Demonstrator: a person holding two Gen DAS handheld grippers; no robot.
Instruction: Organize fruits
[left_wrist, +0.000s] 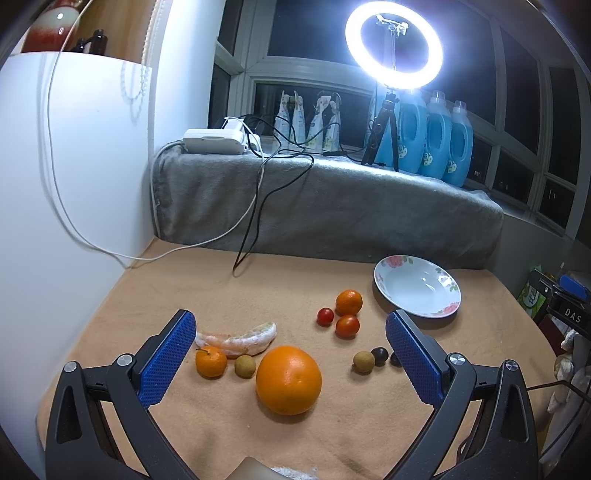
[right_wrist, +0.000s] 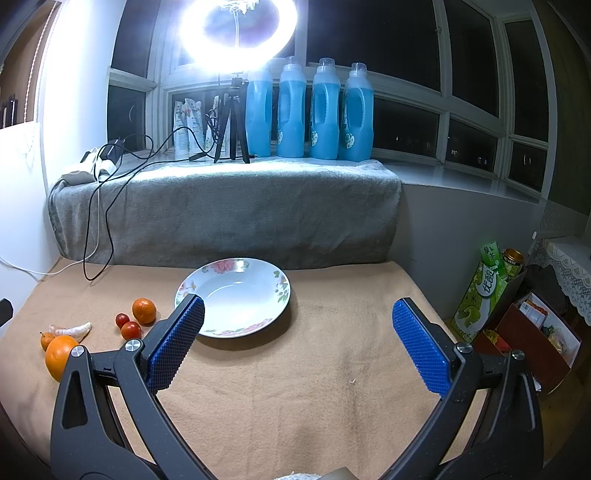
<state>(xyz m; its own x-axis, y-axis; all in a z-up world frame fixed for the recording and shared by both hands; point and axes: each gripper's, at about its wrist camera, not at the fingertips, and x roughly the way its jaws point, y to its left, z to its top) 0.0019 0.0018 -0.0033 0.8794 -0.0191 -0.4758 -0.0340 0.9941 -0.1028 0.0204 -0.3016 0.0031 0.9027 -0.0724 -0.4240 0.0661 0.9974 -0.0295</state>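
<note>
Fruit lies scattered on the tan cloth (left_wrist: 221, 295) with nothing yet in the floral plate (right_wrist: 280, 291), so by my reading the sorting has not begun — this is the approach before a first pick. The left gripper (left_wrist: 291, 339) hangs with its jaws spread wide and nothing between them, looking down on the big orange (left_wrist: 288, 379), which sits nearest and roughly centred between the blue pads. Around it: a small mandarin (left_wrist: 211, 361) and a longan (left_wrist: 245, 366) just to its left, peeled segments (left_wrist: 240, 338) behind those, two cherry tomatoes (left_wrist: 347, 325) and another mandarin (left_wrist: 348, 302) further back near the plate. The right gripper (right_wrist: 295, 332) is likewise spread and empty, facing the plate. The likely next move is lowering the left gripper around the orange — squarely across its widest part, since a round fruit may roll.
</note>
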